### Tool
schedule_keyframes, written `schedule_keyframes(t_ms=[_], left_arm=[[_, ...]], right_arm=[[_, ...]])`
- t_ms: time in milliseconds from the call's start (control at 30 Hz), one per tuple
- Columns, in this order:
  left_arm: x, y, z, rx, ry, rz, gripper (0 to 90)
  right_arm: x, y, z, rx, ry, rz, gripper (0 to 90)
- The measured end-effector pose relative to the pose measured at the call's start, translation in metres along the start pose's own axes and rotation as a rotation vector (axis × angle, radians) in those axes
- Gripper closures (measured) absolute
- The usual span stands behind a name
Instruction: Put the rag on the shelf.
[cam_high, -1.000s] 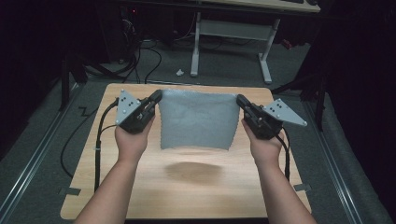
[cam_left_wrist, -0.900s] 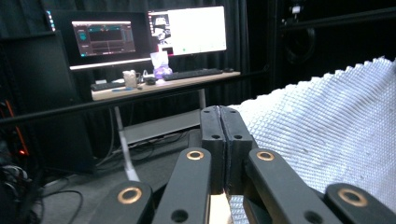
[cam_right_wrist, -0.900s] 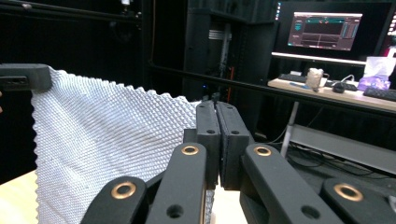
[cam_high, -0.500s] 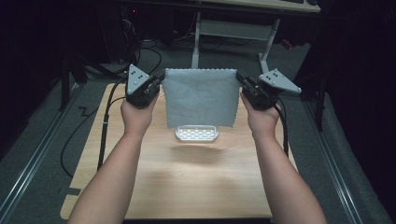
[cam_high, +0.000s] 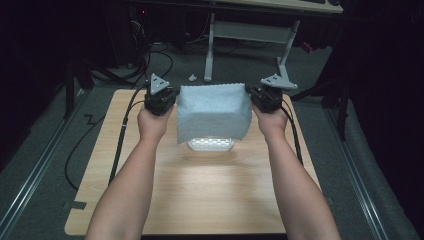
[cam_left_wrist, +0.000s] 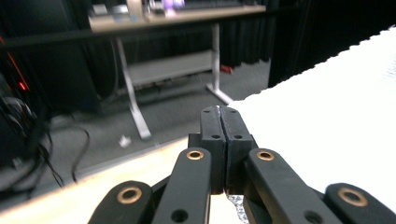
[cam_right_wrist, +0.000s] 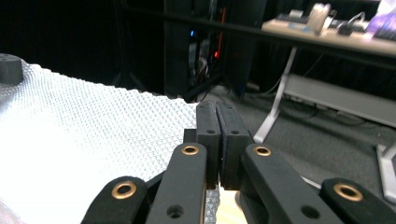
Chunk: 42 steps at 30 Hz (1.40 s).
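Grey cloth (cam_high: 214, 112) pinched at both top corners by left tongs (cam_high: 169, 100) and right tongs (cam_high: 254, 96), held above white tray (cam_high: 211, 144); best lowered level and centred, probably.

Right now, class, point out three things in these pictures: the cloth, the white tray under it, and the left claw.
cloth (cam_high: 214, 112), high view, on its top face between the claws.
white tray (cam_high: 210, 145), high view, on the near edge showing below the cloth.
left claw (cam_left_wrist: 225, 122), left gripper view, where its closed jaws meet.
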<state>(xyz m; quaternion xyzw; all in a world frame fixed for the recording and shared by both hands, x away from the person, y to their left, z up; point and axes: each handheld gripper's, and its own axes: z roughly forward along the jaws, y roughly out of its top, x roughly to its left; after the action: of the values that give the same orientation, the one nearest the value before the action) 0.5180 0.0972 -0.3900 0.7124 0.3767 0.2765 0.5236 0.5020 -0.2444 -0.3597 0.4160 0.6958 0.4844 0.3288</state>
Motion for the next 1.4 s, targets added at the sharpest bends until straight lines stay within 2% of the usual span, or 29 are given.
schedule_keyframes(t_ms=[100,233,333,433,467,600,867,1167,1400], left_arm=[[-0.001,-0.015,0.000,0.019,-0.011,-0.021,89.2],[-0.004,-0.033,0.000,0.048,-0.034,-0.022,89.2],[-0.003,-0.044,-0.002,0.065,-0.058,-0.040,89.2],[-0.008,-0.050,0.000,0.102,-0.072,-0.015,89.1],[-0.009,-0.052,-0.001,0.099,-0.075,-0.013,89.1],[-0.009,-0.063,0.000,0.107,-0.093,-0.052,89.1],[-0.015,-0.083,0.001,0.130,-0.122,-0.060,89.1],[-0.021,-0.091,0.001,0.131,-0.145,-0.054,88.7],[-0.018,-0.093,0.002,0.145,-0.144,-0.078,87.5]], right_arm=[[0.002,-0.014,0.005,0.037,0.005,-0.022,90.0],[0.003,-0.030,0.008,0.061,0.017,-0.011,89.9],[0.002,-0.041,0.006,0.059,0.051,0.015,89.9],[0.003,-0.050,0.003,0.065,0.059,0.036,89.9],[0.003,-0.053,0.003,0.068,0.058,0.038,89.9],[0.004,-0.067,0.004,0.098,0.057,0.053,89.9],[0.008,-0.085,0.010,0.129,0.070,0.066,89.8],[0.008,-0.103,0.013,0.148,0.069,0.089,89.7],[0.009,-0.105,0.012,0.147,0.066,0.083,89.5]])
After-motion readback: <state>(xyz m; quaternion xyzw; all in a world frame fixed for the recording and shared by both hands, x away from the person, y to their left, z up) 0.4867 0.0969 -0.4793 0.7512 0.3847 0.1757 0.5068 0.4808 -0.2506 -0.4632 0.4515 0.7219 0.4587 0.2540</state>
